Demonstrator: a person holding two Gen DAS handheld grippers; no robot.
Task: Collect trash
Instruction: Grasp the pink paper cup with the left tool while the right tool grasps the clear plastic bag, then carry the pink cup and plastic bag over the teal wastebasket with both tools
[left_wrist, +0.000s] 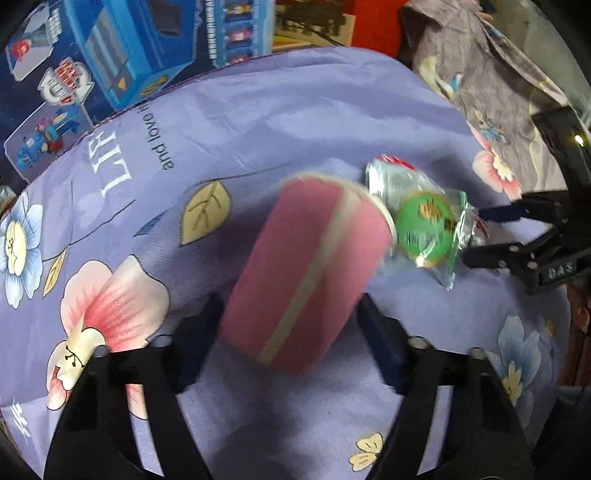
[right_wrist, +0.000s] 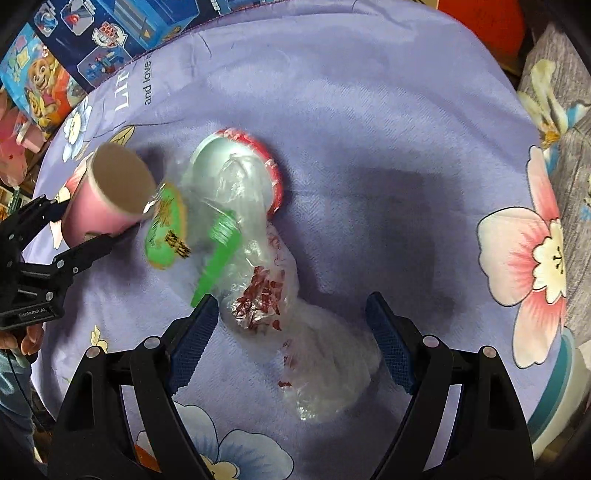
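Pink cup (left_wrist: 306, 273) lies between left gripper (left_wrist: 288, 321) jaws.

Motion is blurring the pink paper cup (left_wrist: 306, 273) in the left wrist view, so whether the jaws are pressing on it cannot be told. The cup is hiding part of the green wrapper (left_wrist: 424, 225). The frame edge is cutting off the toy box (right_wrist: 92, 40), and the clear plastic bag (right_wrist: 325, 365) is smearing its red print.

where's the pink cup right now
The pink cup lies tipped on the purple floral sheet, between the left claw's open jaws, its rim beside the green wrapper.
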